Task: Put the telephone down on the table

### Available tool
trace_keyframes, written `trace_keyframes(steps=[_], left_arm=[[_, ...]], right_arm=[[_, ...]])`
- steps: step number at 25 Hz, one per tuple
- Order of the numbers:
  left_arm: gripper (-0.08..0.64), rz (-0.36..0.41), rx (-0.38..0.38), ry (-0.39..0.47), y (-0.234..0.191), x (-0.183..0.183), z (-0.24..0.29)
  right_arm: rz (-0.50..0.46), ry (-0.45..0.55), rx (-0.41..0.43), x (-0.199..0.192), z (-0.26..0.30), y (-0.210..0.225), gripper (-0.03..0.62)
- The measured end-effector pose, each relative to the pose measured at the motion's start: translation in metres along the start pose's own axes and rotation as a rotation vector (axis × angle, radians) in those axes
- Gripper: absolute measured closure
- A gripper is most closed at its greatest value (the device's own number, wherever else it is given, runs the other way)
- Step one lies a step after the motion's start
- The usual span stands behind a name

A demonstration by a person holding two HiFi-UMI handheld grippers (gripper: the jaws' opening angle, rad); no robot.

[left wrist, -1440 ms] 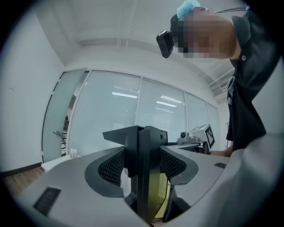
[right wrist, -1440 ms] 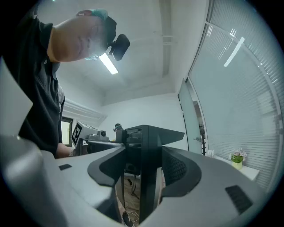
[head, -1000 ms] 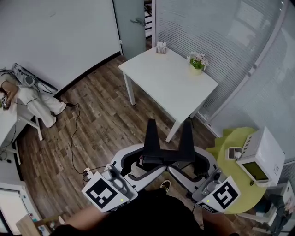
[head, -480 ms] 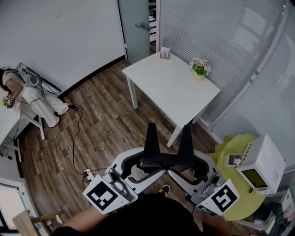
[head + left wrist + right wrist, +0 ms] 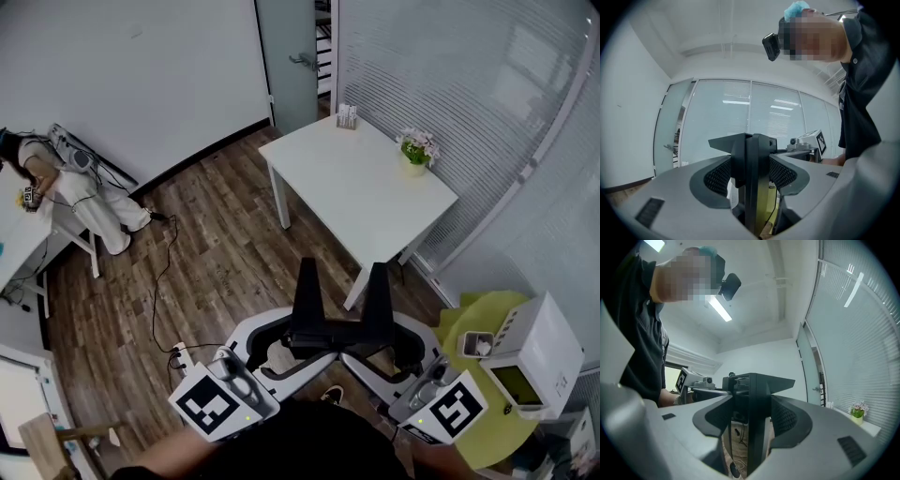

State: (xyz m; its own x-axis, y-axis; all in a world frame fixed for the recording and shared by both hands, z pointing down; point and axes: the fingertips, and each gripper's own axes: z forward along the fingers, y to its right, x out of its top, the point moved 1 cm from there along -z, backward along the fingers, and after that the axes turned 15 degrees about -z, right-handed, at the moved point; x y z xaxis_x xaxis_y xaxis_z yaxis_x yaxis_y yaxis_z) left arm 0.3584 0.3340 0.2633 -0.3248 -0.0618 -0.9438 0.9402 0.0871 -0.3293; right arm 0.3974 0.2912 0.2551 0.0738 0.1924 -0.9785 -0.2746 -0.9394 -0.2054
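Here, wood-plank floor (image 5: 206, 262) fills the room, and a white counter (image 5: 361, 192) stands by the slatted glass wall, bare but for what sits at its far edge. A round yellow-green table (image 5: 462, 314) at the lower right carries a white boxy machine (image 5: 534, 342). Between the two grippers, a black U-shaped telephone (image 5: 339, 328) hangs in the air over the floor, close to the person's body and well apart from the counter, its two ends pointing up and away. The left claw (image 5: 296, 336) is clamped on one end of it and the right claw (image 5: 388, 339) on the other; each gripper view shows the padded jaws pressed against a black upright slab. A small pot of flowers (image 5: 418, 150) sits near the counter's far corner.
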Motion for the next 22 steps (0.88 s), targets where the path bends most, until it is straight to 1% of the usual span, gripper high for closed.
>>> trace_keyframes(steps=[5,10,13,15,19,22], left_arm=[[0.304,-0.014,0.036,0.014,-0.005,0.0,0.002],[0.304,-0.014,0.051,0.021,-0.024,-0.001,0.0],[0.304,-0.028,0.051,0.021,-0.044,0.001,-0.001],[0.304,-0.023,0.047,0.024,-0.059,0.006,-0.003],[0.304,-0.013,0.03,0.002,-0.09,0.012,-0.004],[0.304,-0.028,0.022,0.008,-0.114,0.021,-0.009]], right_arm=[[0.008,0.023,0.036,0.0,0.005,0.004,0.339],[0.024,0.021,0.059,-0.008,0.024,0.009,0.338],[0.019,0.012,0.058,-0.013,0.042,0.015,0.339],[0.018,0.004,0.054,-0.017,0.057,0.019,0.338],[0.024,-0.011,0.039,-0.023,0.085,0.028,0.339],[0.027,-0.017,0.034,-0.025,0.111,0.033,0.339]])
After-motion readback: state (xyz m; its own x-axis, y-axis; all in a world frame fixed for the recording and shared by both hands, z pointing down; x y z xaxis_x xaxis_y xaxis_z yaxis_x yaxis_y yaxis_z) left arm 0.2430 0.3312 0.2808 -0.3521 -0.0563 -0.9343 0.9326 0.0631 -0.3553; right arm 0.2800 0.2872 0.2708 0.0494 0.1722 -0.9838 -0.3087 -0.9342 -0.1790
